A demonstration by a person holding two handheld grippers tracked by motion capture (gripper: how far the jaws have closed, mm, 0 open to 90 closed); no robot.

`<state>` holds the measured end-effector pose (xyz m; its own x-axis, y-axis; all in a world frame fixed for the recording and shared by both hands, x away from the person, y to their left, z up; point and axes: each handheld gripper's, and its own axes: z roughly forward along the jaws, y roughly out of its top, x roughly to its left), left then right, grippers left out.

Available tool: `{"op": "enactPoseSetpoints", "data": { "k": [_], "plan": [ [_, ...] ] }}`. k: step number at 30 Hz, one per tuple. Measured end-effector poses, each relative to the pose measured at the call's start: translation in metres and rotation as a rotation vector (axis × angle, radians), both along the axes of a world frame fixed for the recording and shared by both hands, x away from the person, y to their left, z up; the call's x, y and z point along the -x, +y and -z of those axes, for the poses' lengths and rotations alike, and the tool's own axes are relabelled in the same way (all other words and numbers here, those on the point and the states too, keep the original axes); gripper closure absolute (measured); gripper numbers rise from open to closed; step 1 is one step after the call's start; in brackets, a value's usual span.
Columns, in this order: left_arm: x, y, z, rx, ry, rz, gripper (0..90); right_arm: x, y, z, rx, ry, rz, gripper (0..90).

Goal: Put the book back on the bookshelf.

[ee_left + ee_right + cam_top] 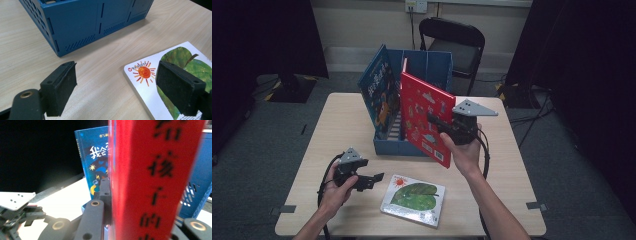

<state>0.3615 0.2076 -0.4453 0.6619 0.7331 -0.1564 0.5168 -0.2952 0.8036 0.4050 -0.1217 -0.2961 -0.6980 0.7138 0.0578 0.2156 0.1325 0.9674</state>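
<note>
1. Red and glossy, the hardback red book (426,117) is a flat, stiff rectangle with small pictures scattered over its cover; my right gripper (439,123) is clamped on it, one black jaw pressed flat against each cover.
2. It hangs tilted over the front right part of the blue crate (412,148): its long axis runs from its top corner above the crate down toward me and to the right, and its lowest corner (446,164) sits in front of the crate wall, just above the table (332,125). Whether that corner touches the wood I cannot tell.
3. In the right gripper view, the thick spine (160,182) faces my camera, with black characters running down its length.
4. The crate is moulded plastic, boxy, with slotted walls. A blue book (379,92) with a printed cover stands in it at the left, leaning outward.
5. My left gripper (373,180) rests low over the table in front of the crate, jaws spread wide with nothing between them; their pads are matte black rubber blocks.
6. A white board book (413,199) with a green leaf and an orange sun lies flat on the pale wood-grain table, just beside that gripper's tips, corners rounded, edges thick.
</note>
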Motion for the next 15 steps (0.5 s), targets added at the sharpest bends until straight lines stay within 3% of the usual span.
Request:
{"op": "enactPoseSetpoints", "data": {
  "k": [15],
  "plan": [
    [0.000, 0.000, 0.000, 0.005, 0.001, 0.009, 16.3, -0.027, 0.020, 0.002, 0.047, 0.000, 0.112, 80.2]
  ]
}}
